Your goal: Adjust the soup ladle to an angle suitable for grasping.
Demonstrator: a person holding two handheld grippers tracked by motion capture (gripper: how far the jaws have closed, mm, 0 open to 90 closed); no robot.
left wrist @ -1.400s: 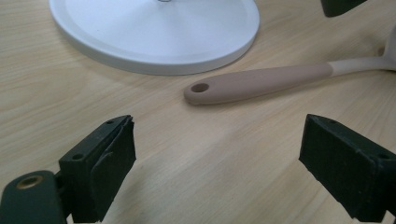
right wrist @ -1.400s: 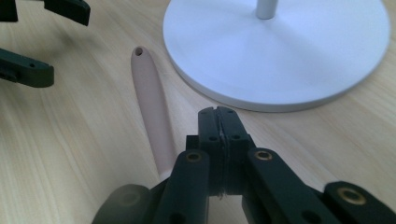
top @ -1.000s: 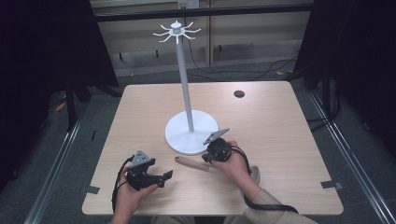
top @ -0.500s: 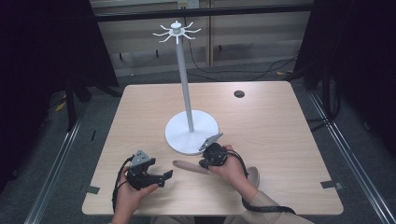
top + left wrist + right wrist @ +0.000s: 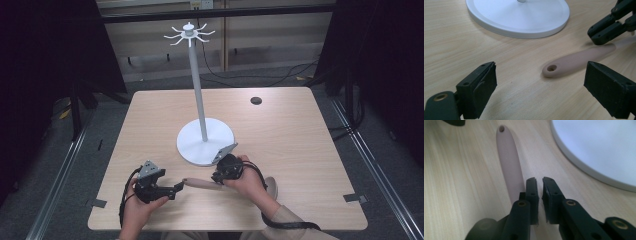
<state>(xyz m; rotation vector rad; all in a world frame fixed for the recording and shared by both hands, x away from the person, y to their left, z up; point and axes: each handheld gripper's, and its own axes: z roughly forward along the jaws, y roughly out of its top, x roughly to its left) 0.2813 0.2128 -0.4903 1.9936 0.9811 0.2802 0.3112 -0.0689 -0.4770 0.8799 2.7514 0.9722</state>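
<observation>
A beige utensil handle point(image 5: 200, 184) with a hole at its end lies flat on the wooden table point(image 5: 300, 150), in front of the white hook stand's round base point(image 5: 205, 141). My left gripper point(image 5: 177, 189) rests open on the table, and the handle's holed end point(image 5: 579, 61) lies just ahead of its wide-apart jaws point(image 5: 541, 82). My right gripper point(image 5: 539, 181) sits low over the handle's other end. Its jaws have just been opening and stand a narrow slit apart with nothing between them. The handle point(image 5: 509, 162) runs beside and under one jaw. The hand hides the utensil's head.
The stand's thin pole rises to a ring of hooks point(image 5: 189, 34). Its base edge point(image 5: 599, 147) is close to the right gripper. A small black disc point(image 5: 256, 100) lies at the table's far right. Tape marks point(image 5: 353, 197) sit at the near corners.
My right hand has shifted slightly toward the near edge, down by the handle. The left hand has not moved.
</observation>
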